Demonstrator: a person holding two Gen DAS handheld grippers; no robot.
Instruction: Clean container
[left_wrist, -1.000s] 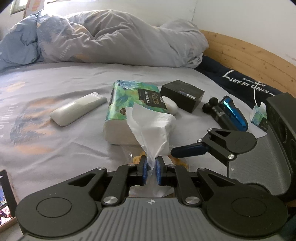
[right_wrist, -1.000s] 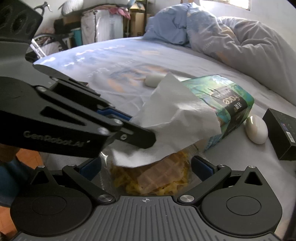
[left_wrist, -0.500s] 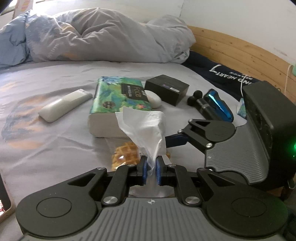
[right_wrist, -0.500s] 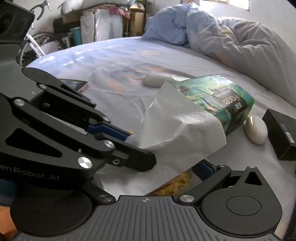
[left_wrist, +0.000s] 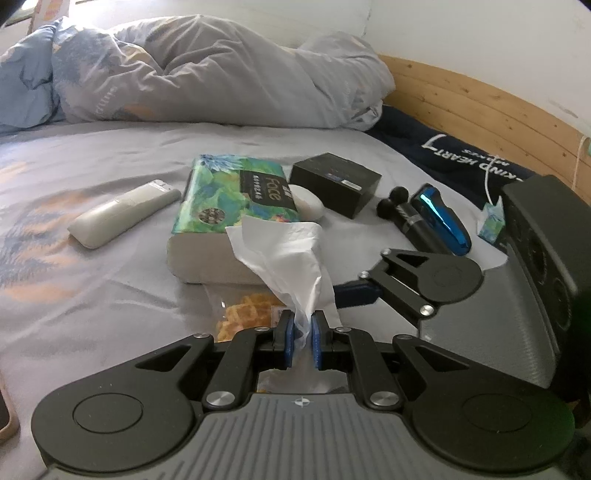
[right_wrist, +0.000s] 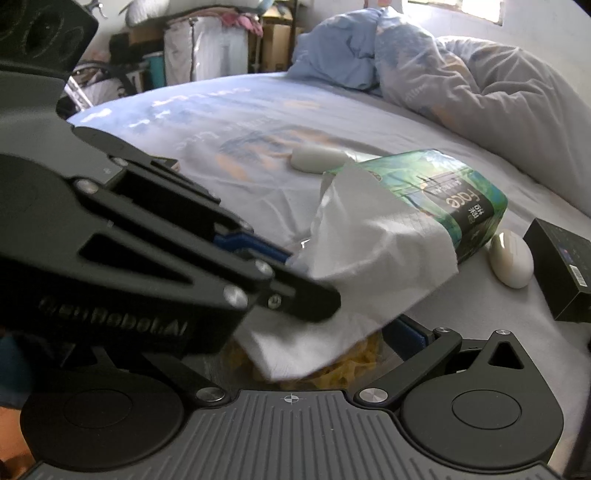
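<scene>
My left gripper (left_wrist: 299, 325) is shut on a crumpled white tissue (left_wrist: 284, 258) that stands up from between its blue pads. In the right wrist view the left gripper (right_wrist: 317, 306) reaches in from the left, and the tissue (right_wrist: 376, 266) drapes over a clear plastic container (right_wrist: 354, 365) of yellow waffle pieces. My right gripper (right_wrist: 306, 343) holds that container between its wide-set fingers; only the right pad (right_wrist: 410, 332) shows, since the left one is hidden. In the left wrist view the container (left_wrist: 240, 314) sits low over the bed, just ahead of my left fingers.
A green tissue pack (left_wrist: 236, 199) lies on the grey bed sheet behind the container. Near it are a white remote (left_wrist: 122, 214), a white oval case (left_wrist: 308, 201), a black box (left_wrist: 336, 182) and a blue-black massage gun (left_wrist: 439, 218). A bunched duvet (left_wrist: 207, 74) and a wooden headboard (left_wrist: 480, 107) close the far side.
The left gripper has moved further across the right wrist view with the tissue. The tissue now hangs lower over the container and hides more of the waffles.
</scene>
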